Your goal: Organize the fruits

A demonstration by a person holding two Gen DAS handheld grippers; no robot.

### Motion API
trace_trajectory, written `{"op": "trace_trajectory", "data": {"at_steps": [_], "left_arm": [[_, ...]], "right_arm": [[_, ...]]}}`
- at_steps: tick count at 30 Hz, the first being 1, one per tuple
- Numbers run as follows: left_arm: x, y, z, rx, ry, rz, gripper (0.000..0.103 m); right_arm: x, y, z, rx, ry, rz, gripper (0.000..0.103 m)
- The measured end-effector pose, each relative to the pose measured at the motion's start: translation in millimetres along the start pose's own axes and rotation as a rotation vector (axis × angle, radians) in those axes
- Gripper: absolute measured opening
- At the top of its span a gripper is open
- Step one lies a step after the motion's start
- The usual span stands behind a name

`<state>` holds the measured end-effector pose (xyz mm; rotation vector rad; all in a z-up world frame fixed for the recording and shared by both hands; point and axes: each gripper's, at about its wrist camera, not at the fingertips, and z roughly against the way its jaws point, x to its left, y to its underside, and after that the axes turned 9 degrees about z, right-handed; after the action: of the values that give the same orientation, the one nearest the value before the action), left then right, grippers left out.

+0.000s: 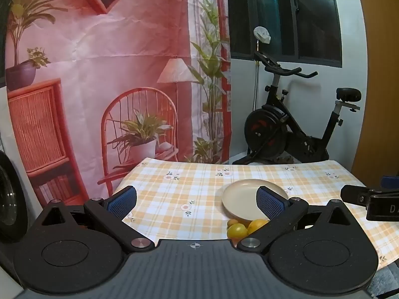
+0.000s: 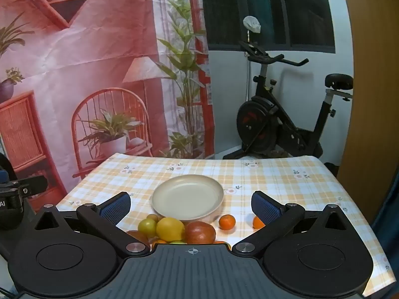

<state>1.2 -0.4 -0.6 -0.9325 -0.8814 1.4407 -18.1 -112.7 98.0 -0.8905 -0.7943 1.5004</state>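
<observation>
Fruit lies heaped on the checked table, touching the near rim of a cream plate; two small oranges sit apart to its right. Both tools, left and right, hover wide open and hold nothing. Behind stand a printed backdrop and an exercise bike. Lettering on each tool's side is cut off.

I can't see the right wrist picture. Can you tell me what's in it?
An empty cream plate sits on a yellow checked tablecloth, with a lemon, a red apple and small oranges loose just in front. The right gripper is open, holding nothing.
</observation>
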Motion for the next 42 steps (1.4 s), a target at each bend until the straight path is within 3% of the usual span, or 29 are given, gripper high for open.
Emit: {"op": "trace_trajectory", "data": {"at_steps": [9, 42], "left_arm": [[-5, 1, 5, -0.042, -0.003, -0.013, 0.103], [-3, 2, 7, -0.04, 0.0, -0.006, 0.103]], "right_arm": [[1, 2, -1, 0.01, -0.002, -0.002, 0.103], [-1, 2, -1, 0.012, -0.003, -0.004, 0.103]]}}
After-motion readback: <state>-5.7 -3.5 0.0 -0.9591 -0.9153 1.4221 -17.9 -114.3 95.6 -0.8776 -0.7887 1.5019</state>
